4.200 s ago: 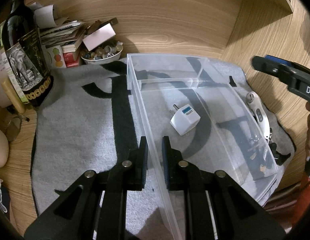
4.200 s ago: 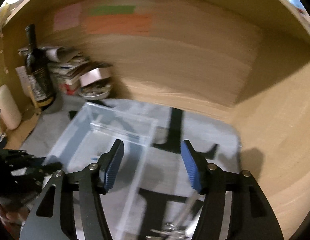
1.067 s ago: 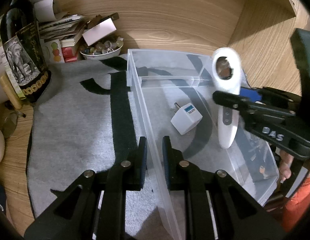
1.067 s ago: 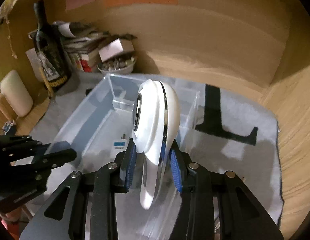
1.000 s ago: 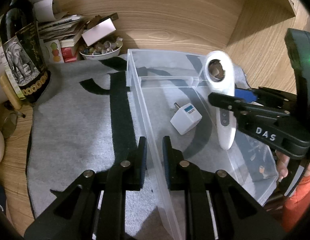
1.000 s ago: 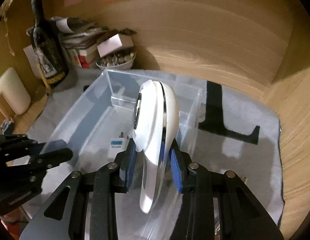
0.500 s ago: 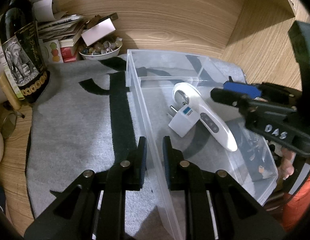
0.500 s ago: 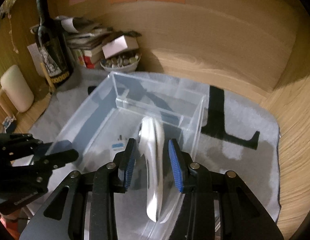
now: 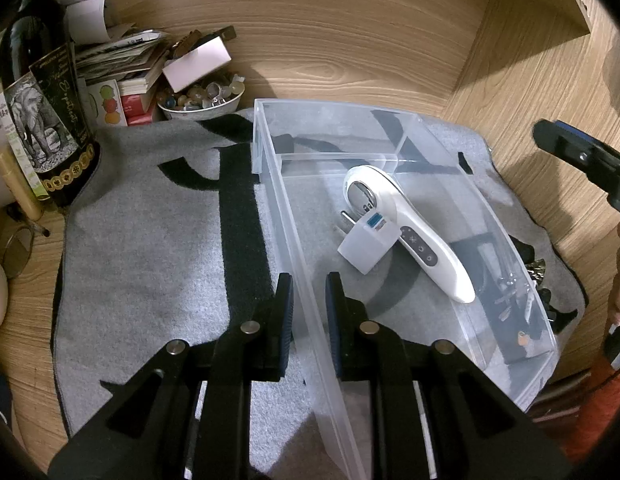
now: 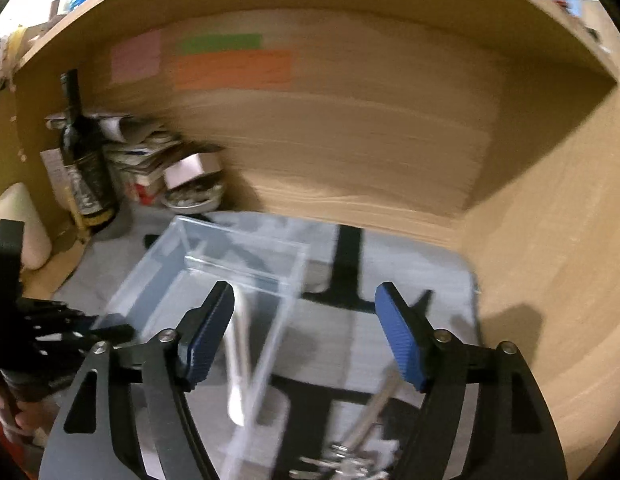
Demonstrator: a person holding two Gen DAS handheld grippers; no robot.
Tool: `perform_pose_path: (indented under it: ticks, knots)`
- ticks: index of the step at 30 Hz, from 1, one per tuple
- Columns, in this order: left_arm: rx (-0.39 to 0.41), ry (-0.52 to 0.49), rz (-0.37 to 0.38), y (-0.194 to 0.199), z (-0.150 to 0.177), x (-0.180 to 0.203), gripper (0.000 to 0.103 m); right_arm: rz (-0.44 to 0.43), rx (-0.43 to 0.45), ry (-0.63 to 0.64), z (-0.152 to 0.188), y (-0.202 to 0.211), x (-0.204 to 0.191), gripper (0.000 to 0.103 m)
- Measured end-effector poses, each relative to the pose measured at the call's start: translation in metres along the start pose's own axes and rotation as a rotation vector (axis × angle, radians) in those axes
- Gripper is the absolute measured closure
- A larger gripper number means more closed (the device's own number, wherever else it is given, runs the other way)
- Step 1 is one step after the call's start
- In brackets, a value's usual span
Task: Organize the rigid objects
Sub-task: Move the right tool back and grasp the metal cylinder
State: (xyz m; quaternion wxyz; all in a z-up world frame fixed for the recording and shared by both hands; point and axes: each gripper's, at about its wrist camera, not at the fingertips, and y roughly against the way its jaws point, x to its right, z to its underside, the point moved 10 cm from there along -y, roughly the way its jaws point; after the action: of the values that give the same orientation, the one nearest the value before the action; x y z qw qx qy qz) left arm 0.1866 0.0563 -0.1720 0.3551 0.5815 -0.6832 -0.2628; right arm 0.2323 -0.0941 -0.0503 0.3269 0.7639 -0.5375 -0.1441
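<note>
Clear plastic bin (image 9: 521, 376) is sitting on the grey mat (image 9: 150, 248), left gripper (image 9: 308, 303) clamping its near wall. White handheld device (image 9: 409, 232) is lying inside beside the plug adapter (image 9: 365, 246). Right gripper (image 10: 306, 336) is hovering wide open, empty; best aiming squarely at the metal pieces (image 10: 349, 456) outside the bin.

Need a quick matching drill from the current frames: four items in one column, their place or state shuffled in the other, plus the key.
Items:
1. white handheld device
2. wine bottle
3. left gripper
4. right gripper

Places or states:
A. open, holding nothing
B. lying in the clear bin, against the white plug adapter
C. closed on the bin's near wall
D. upright at the grey mat's far left edge

Pairs: 1-B, 2-D, 3-C, 4-A
</note>
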Motion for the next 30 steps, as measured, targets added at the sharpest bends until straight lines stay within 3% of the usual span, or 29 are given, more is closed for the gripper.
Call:
perform_pose_path:
  ticks: [6,14,16,21,30]
  knots:
    - [0.0,-0.001,0.0,0.0,0.0,0.0,0.087,0.072,-0.059,-0.048,0.028,-0.003,0.038,0.032]
    - [-0.003,-0.007,-0.005,0.0,0.001,-0.001,0.087,0.087,-0.237,-0.171,0.1,-0.033,0.067,0.033]
    - [-0.004,-0.006,-0.005,0.0,0.001,-0.001,0.087,0.073,-0.269,-0.21,0.114,-0.038,0.072,0.037]
    - [-0.009,-0.006,-0.007,-0.001,0.001,-0.001,0.087,0.034,-0.316,-0.248,0.129,-0.047,0.069,0.06]
    - [-0.011,-0.009,-0.012,-0.002,0.001,0.0,0.087,-0.007,-0.334,-0.198,0.134,-0.054,0.054,0.076]
